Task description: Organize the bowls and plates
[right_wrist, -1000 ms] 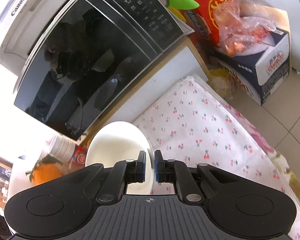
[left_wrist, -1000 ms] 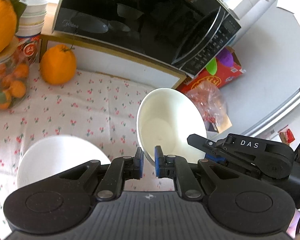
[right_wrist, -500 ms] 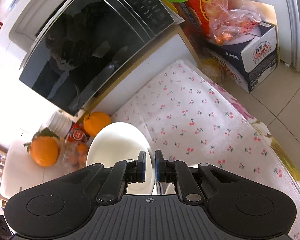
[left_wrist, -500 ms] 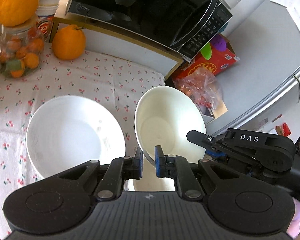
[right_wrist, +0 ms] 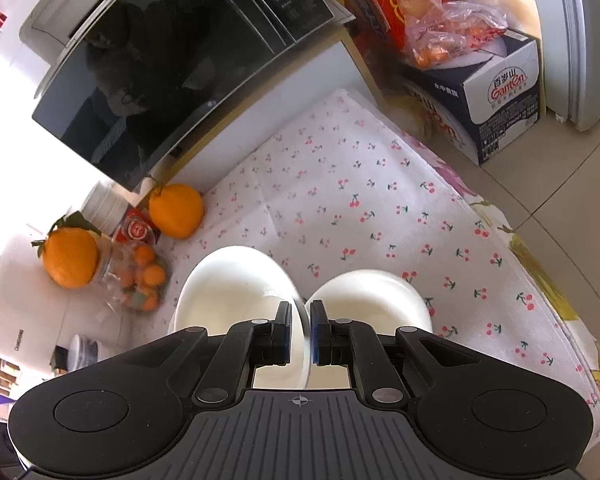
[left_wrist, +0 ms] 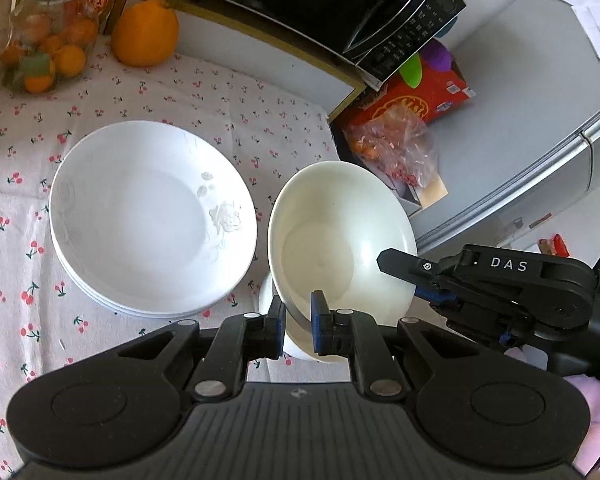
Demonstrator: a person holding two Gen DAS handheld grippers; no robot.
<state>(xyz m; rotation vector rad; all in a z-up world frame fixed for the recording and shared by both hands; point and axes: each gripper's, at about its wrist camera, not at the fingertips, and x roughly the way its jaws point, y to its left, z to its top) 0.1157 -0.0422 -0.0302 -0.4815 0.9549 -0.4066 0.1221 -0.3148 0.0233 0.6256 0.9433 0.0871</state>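
While both grippers carry a white bowl clenched by its rim, a third bowl (right_wrist: 370,296) rests on the cherry-print tablecloth (right_wrist: 364,208) near the table's right edge. Left gripper (left_wrist: 296,322) holds its bowl (left_wrist: 340,240) tilted, directly above that resting bowl. Right gripper (right_wrist: 300,338) grips its own bowl (right_wrist: 236,288) just left of it. A stack of plates (left_wrist: 148,216) lies further left. Judgement: the left hand is nearer for nesting.
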